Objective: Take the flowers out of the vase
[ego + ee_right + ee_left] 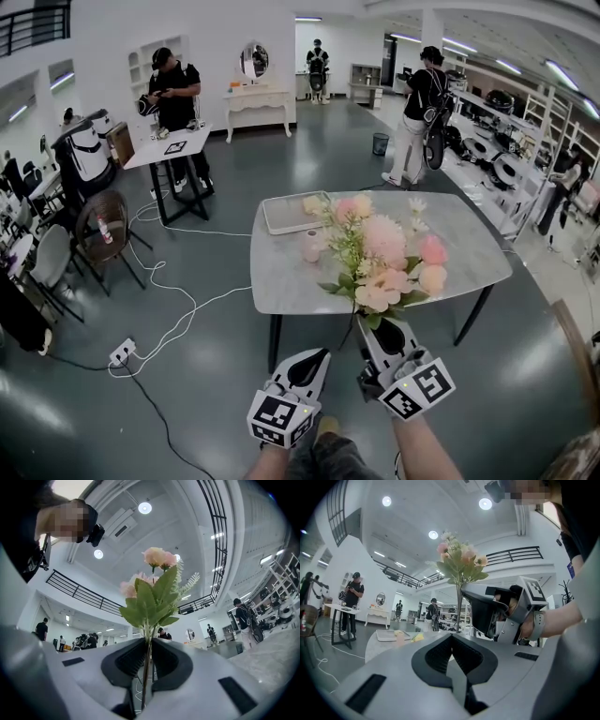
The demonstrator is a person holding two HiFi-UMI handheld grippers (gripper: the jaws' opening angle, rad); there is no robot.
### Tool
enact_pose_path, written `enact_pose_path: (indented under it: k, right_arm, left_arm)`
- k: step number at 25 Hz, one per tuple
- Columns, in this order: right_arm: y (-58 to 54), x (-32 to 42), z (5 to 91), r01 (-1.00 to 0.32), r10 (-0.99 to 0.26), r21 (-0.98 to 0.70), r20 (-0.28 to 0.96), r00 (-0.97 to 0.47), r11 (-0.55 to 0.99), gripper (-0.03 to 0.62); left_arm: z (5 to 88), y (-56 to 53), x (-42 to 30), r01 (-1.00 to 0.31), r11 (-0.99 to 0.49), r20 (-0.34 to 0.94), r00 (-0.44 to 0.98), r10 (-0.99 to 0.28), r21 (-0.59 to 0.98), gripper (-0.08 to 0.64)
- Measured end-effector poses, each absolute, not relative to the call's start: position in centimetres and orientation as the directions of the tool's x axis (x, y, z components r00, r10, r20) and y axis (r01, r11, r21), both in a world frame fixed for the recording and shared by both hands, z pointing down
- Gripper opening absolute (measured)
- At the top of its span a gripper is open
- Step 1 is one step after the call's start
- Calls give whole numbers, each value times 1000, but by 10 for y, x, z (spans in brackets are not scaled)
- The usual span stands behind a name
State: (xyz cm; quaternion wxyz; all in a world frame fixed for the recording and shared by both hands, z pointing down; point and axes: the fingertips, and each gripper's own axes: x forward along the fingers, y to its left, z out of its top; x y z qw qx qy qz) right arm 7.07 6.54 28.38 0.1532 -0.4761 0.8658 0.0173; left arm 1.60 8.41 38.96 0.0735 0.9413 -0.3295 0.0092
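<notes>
A large hall with mezzanine railing, display shelves and work table.

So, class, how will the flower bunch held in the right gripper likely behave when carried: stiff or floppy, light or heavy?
Probably light: the right gripper holds the whole flower bunch by thin stems alone. Likely fairly stiff: it stands upright without drooping. Blooms crowd the top, so it may swing.

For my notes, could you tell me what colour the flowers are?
Pink and cream flowers; head view shows best.
</notes>
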Motion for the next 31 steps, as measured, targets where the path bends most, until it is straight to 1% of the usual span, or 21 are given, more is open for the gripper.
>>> enact_pose_path:
  k: [4, 10, 26, 31]
  right_arm:
    - [64, 73, 270, -833, -822, -114, -278, -496, 541, 52]
    - [85, 72, 292, -841, -828, -110, -281, -486, 530, 52]
    - [77, 71, 285, -856, -842, -109, -280, -461, 505, 52]
    - [81, 75, 303, -856, -841, -107, -282, -462, 506, 52]
  left_arm:
    - [376, 81, 18, -622, -771, 65, 782, -619, 138, 14]
    - [397, 101, 16, -612, -779, 57, 790, -611, 137, 14]
    - [390, 91, 13, -597, -790, 53, 801, -596, 141, 14]
    - [408, 93, 16, -597, -790, 51, 801, -596, 141, 14]
